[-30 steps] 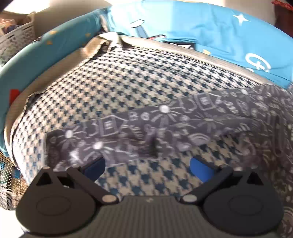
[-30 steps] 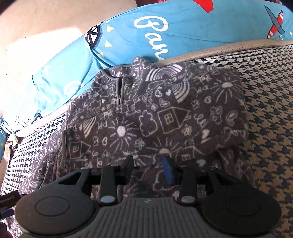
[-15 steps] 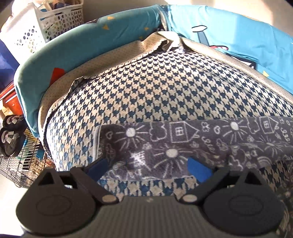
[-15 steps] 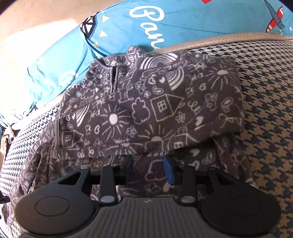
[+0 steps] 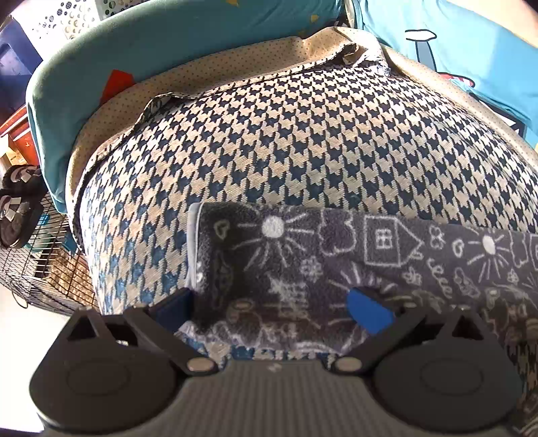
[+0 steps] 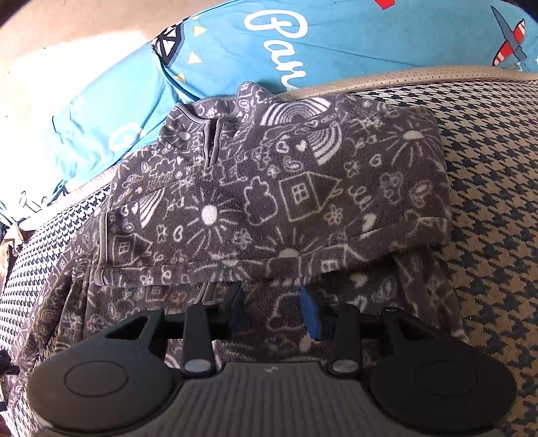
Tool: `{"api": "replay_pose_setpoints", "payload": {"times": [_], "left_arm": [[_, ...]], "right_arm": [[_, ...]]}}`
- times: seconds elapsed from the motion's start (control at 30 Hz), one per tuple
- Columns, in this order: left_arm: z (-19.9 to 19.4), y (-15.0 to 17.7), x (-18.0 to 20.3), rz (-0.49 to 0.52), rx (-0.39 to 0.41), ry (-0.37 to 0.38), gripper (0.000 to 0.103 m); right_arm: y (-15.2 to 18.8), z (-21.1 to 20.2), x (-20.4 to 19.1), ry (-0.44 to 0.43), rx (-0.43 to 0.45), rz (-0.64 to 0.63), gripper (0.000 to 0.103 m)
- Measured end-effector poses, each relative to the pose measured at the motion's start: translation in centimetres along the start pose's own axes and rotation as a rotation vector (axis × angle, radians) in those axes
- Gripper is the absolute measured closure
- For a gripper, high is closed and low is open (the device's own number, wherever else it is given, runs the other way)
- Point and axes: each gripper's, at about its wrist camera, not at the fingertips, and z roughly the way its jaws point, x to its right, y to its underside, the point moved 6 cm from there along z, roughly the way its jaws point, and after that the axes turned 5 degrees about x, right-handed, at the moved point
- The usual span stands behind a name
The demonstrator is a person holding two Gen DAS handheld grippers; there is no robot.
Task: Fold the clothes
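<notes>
A grey fleece top with white doodle print [image 6: 269,188] lies on the houndstooth sofa seat [image 6: 487,168], one sleeve folded across its chest. Its other sleeve [image 5: 336,248] stretches over the seat [image 5: 285,134] in the left wrist view, cuff to the left. My left gripper [image 5: 272,306] is open, its blue pads on either side of the sleeve near the cuff. My right gripper [image 6: 274,307] is open a little, just above the fleece below the folded sleeve's edge, holding nothing.
Blue printed cushions [image 6: 302,43] line the sofa back and also show in the left wrist view [image 5: 470,53]. At the sofa's left end stand a wire rack with slippers [image 5: 20,208] and a white basket [image 5: 84,13].
My left gripper has slid left along the sleeve to its cuff and come closer to it. My right gripper has opened slightly and stayed over the fleece.
</notes>
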Motion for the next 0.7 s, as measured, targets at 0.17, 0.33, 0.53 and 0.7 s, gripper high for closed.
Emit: {"api": "replay_pose_setpoints", "payload": {"times": [0.17,0.33,0.53,0.7], "left_arm": [[-0.7,-0.1,0.9,-0.001,0.030,0.070,0.031],[-1.9,-0.3,2.3,-0.016,0.048,0.167,0.064],[-4.2,0.1,5.9,0.050,0.044,0.387,0.083],[-7.8,2.6,11.3,0.195,0.016,0.638,0.083]], "right_arm": [[-0.1,0.2,0.1,0.002,0.001,0.004,0.064],[-0.1,0.3,0.0,0.005,0.005,-0.004,0.063],[-0.2,0.4,0.0,0.008,0.008,-0.004,0.063],[-0.3,0.5,-0.3,0.016,0.016,-0.019,0.061]]}}
